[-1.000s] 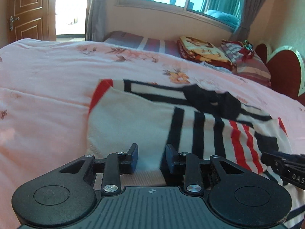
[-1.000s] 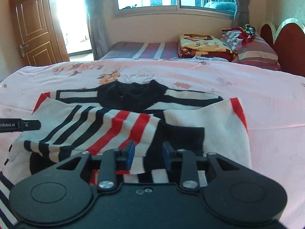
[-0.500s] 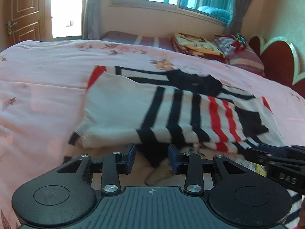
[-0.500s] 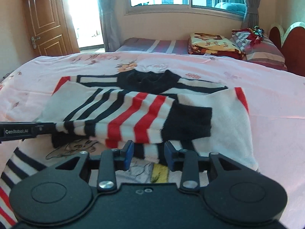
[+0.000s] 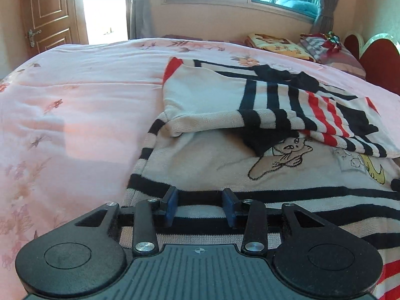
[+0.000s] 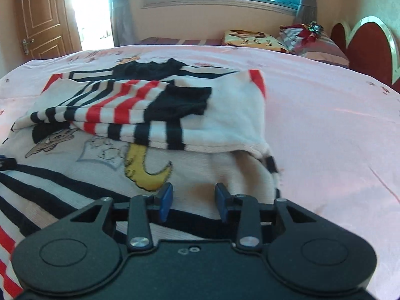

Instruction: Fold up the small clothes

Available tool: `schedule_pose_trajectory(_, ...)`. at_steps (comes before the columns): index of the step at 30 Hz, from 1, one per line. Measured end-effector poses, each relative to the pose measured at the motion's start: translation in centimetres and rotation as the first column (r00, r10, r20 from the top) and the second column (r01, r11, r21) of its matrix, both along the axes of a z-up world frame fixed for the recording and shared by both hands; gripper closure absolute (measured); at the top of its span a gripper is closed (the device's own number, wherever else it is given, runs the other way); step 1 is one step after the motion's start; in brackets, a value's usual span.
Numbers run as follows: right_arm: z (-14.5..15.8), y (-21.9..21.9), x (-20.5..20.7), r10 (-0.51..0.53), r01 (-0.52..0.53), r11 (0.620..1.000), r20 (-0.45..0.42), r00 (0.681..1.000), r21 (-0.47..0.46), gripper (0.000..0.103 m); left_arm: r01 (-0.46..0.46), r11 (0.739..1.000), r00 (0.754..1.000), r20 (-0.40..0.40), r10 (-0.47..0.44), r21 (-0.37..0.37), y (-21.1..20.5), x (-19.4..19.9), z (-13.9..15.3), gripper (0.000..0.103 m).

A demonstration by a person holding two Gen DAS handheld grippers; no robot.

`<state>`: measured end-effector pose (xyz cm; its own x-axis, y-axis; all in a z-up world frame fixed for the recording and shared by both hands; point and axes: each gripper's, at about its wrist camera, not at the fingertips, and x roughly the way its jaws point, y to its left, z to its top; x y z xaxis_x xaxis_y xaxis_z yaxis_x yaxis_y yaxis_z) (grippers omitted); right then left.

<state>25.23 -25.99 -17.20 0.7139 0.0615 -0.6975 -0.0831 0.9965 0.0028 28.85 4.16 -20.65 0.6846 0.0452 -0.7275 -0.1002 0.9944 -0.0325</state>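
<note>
A small knitted sweater point(image 5: 212, 155) in cream with black and red stripes lies on the pink bedspread point(image 5: 75, 100). Both striped sleeves point(image 5: 287, 110) are folded across its chest, above a cartoon motif point(image 5: 282, 155). It also shows in the right wrist view point(image 6: 155, 115), with a yellow moon figure point(image 6: 147, 172). My left gripper point(image 5: 200, 206) is open and empty over the sweater's lower left part. My right gripper point(image 6: 193, 201) is open and empty over its lower right part. The left gripper's tip point(image 6: 6, 163) shows at the left edge.
The bed has a red heart-shaped headboard point(image 6: 362, 50) at the right. Folded blankets and pillows point(image 6: 252, 38) lie at the far side under the window. A wooden door point(image 6: 42, 20) stands at the back left. Pink bedspread lies on both sides of the sweater.
Both grippers have drawn back from the folded sleeves toward the sweater's hem. The sleeves now lie let go across the chest, and the jaws stand wider apart.
</note>
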Motion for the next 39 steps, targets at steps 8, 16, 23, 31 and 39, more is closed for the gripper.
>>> schedule_pose_trajectory(8,1.6,6.8,-3.1,0.102,-0.104,0.992,0.033,0.994,0.074,0.066,0.143,0.987,0.989,0.032,-0.141,-0.078,-5.9,-1.3,2.4,0.037)
schedule_pose_trajectory(16,-0.8,9.0,-5.8,0.088,-0.088,0.992,-0.008,0.996,-0.085,0.066,0.251,0.968,0.968,0.022,-0.251,-0.006,-3.4,-4.2,-0.3,0.036)
schedule_pose_trajectory(23,0.3,7.1,-8.9,-0.027,0.026,0.997,-0.022,0.999,-0.078,0.062,0.220,0.975,0.975,0.009,-0.220,-0.030,-0.5,-7.3,0.7,0.036)
schedule_pose_trajectory(31,0.0,12.4,-11.0,0.064,-0.066,0.996,-0.027,0.998,-0.064,0.063,0.307,0.951,0.952,0.014,-0.307,-0.028,-3.7,-9.0,0.5,0.036)
schedule_pose_trajectory(39,-0.9,8.3,-14.8,-0.021,0.018,0.994,-0.028,0.999,-0.110,0.059,0.340,0.940,0.940,0.023,-0.341,0.023,0.0,-13.1,0.0,0.036)
